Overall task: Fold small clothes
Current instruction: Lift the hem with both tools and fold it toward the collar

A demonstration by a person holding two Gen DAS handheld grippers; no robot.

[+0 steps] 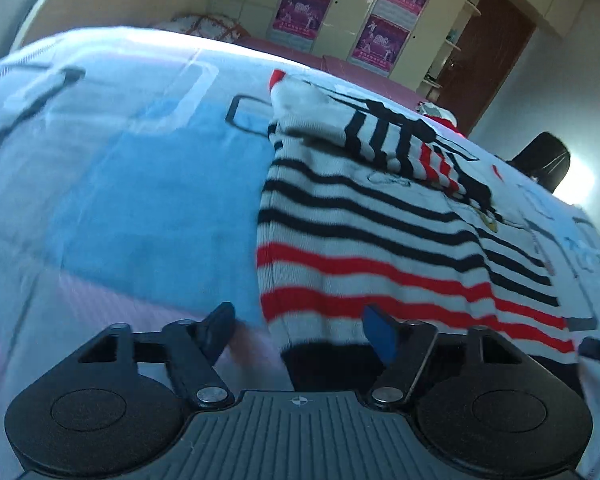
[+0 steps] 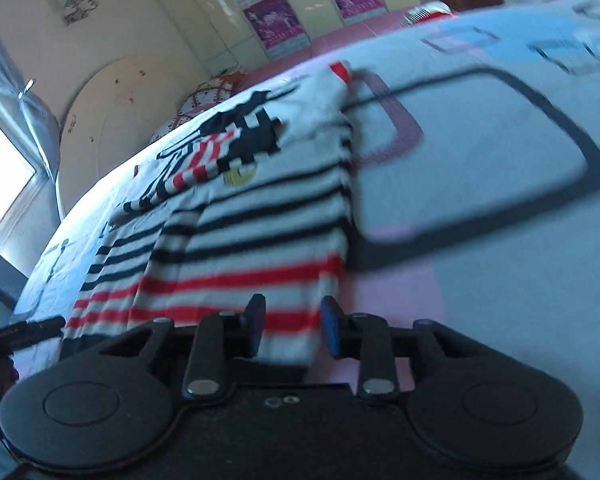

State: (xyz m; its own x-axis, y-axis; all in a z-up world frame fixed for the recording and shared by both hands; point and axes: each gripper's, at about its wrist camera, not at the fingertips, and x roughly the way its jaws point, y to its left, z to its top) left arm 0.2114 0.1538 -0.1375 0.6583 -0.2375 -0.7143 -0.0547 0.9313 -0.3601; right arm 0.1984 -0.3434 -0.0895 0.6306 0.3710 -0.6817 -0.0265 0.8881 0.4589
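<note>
The striped sweater (image 1: 380,240) lies flat on the bed (image 1: 120,184), long axis running away from both jaws, its hem between the half-open right gripper (image 2: 292,328) and wide-open left gripper (image 1: 300,320).

No legible text anywhere: the pink posters (image 1: 381,42) on the wardrobe doors carry print too small and blurred to read, as in the right wrist view (image 2: 277,24).

A bed (image 1: 120,184) with a pale blue, white and pink patterned cover fills the foreground. Behind it, cream wardrobe doors (image 2: 204,12) carry magenta posters (image 1: 382,42). A brown door (image 1: 488,52) stands to one side, and bright daylight, probably a window (image 2: 0,184), glares nearby.
</note>
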